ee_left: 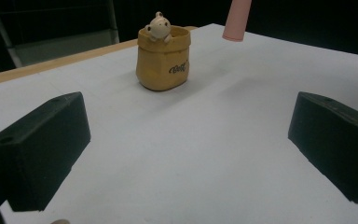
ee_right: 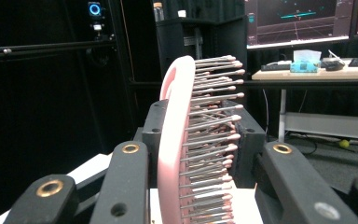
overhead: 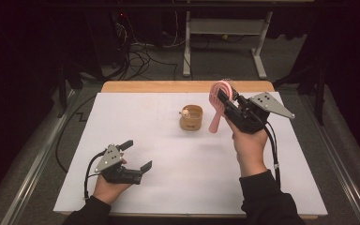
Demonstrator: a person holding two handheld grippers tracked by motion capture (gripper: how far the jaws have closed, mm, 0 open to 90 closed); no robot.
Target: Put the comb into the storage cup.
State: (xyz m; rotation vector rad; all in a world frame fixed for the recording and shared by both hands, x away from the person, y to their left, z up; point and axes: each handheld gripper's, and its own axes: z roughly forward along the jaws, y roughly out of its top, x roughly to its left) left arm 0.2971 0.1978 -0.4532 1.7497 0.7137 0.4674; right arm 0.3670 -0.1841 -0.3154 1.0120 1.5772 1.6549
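A pink hairbrush (overhead: 218, 105) hangs above the white mat, handle pointing down and bristled head up. My right gripper (overhead: 226, 99) is shut on its head, raised over the mat's far right. In the right gripper view the brush (ee_right: 171, 140) stands upright between the black jaws, its bristles pointing right, with my right gripper (ee_right: 200, 137) closed around it. A yellow sack-shaped pot (overhead: 191, 117) with a small animal figure on its rim stands on the mat, just left of the handle. My left gripper (overhead: 138, 155) rests open and empty at the near left. It faces the pot (ee_left: 163, 58) and the pink handle tip (ee_left: 237, 21).
The white mat (overhead: 168, 154) covers a wooden table whose far edge (overhead: 168, 86) shows. Beyond it lie floor cables (overhead: 136, 58) and the legs of a desk (overhead: 258, 47). Metal rails run along both sides of the table.
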